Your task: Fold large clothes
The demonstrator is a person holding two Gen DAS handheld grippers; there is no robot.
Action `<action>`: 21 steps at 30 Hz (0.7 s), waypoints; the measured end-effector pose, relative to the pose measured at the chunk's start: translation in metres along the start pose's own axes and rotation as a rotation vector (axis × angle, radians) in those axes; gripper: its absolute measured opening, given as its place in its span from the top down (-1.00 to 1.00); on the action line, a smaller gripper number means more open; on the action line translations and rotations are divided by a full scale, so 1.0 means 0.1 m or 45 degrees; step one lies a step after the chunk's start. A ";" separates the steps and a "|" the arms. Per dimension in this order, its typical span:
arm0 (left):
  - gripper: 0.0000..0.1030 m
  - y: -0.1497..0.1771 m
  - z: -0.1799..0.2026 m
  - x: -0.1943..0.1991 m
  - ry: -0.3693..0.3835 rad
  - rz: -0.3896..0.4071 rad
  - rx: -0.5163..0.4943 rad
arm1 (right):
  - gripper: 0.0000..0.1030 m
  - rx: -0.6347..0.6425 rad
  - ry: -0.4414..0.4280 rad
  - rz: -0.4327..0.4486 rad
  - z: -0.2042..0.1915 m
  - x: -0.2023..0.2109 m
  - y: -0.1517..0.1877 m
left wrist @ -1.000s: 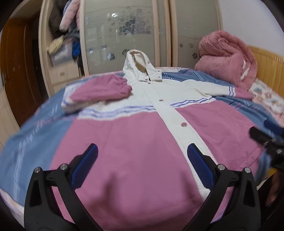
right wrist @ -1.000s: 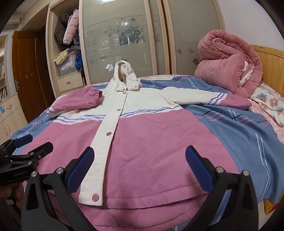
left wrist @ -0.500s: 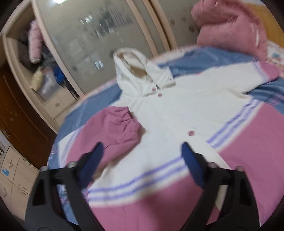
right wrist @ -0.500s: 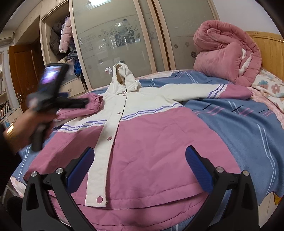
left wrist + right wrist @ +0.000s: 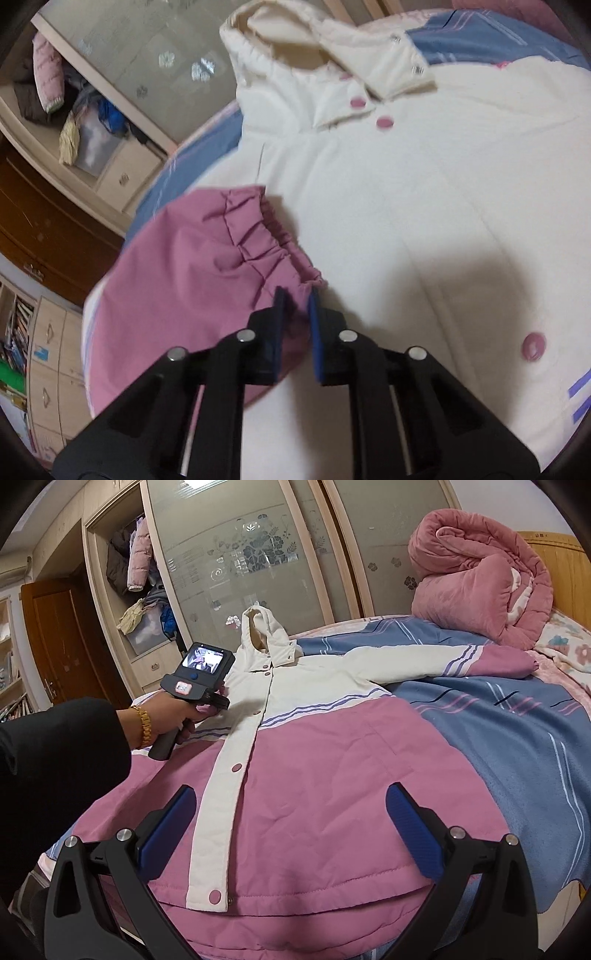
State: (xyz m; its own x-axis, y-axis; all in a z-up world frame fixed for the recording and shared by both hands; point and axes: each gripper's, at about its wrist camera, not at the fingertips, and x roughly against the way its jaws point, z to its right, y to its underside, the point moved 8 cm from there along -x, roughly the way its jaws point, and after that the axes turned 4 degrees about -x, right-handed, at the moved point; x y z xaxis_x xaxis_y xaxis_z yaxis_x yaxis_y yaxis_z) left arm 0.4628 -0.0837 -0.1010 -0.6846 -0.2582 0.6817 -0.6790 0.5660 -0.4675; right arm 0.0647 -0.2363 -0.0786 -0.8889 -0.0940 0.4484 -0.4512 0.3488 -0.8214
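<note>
**Left gripper pinches the folded sleeve's cuff**

The padded pink-and-white hooded coat (image 5: 314,760) lay face up, snapped shut, on the blue striped bedspread (image 5: 517,738), hood toward the wardrobe. Its pink elastic-cuffed sleeve (image 5: 207,266) was already doubled over the chest. The left gripper (image 5: 295,306) had just been closing, and its blue pads stood pressed together on the gathered cuff edge, pinching the fabric. The right gripper (image 5: 291,830) hovered spread wide above the coat's hem, holding nothing.

To do this step well, I judged the pinch should take both cuff layers, then lift only slightly and carry the sleeve across so it lies flat and straight along the body, without dragging the white chest panel into wrinkles. The other sleeve (image 5: 443,664) remained stretched out toward the rolled pink quilt (image 5: 480,579) and likely needed the same treatment.

No brand or legible writing showed; a small red-and-white label on the left gripper's housing was too small to read.
</note>
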 end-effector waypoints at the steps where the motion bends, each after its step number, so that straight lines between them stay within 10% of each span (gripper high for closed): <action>1: 0.81 -0.06 -0.02 0.07 -0.009 0.038 0.028 | -0.97 -0.003 -0.002 0.000 0.00 0.00 -0.01; 5: 0.84 -0.38 0.10 0.58 0.015 0.247 0.064 | -0.97 -0.002 -0.002 -0.003 0.00 -0.02 -0.01; 12: 0.83 -0.83 1.00 1.18 0.389 0.416 0.027 | -0.97 -0.003 0.010 -0.018 0.01 -0.06 0.00; 15: 0.25 -0.82 1.26 1.02 0.465 0.320 0.043 | -0.97 0.002 0.017 -0.026 0.01 -0.08 0.00; 17: -0.83 -0.76 1.28 0.93 0.447 0.302 0.082 | -0.97 0.003 0.018 -0.026 0.01 -0.07 0.01; 21: -0.90 -0.56 1.07 1.13 0.450 0.341 0.176 | -0.97 0.006 0.029 -0.015 0.03 -0.06 -0.01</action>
State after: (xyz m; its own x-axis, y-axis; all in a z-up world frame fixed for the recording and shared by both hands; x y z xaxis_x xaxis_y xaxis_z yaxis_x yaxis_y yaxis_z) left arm 0.3948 -0.2280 -0.0579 -0.7247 0.1788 0.6655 -0.5360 0.4606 -0.7075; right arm 0.0701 -0.2384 -0.0817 -0.8814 -0.0768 0.4660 -0.4622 0.3433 -0.8176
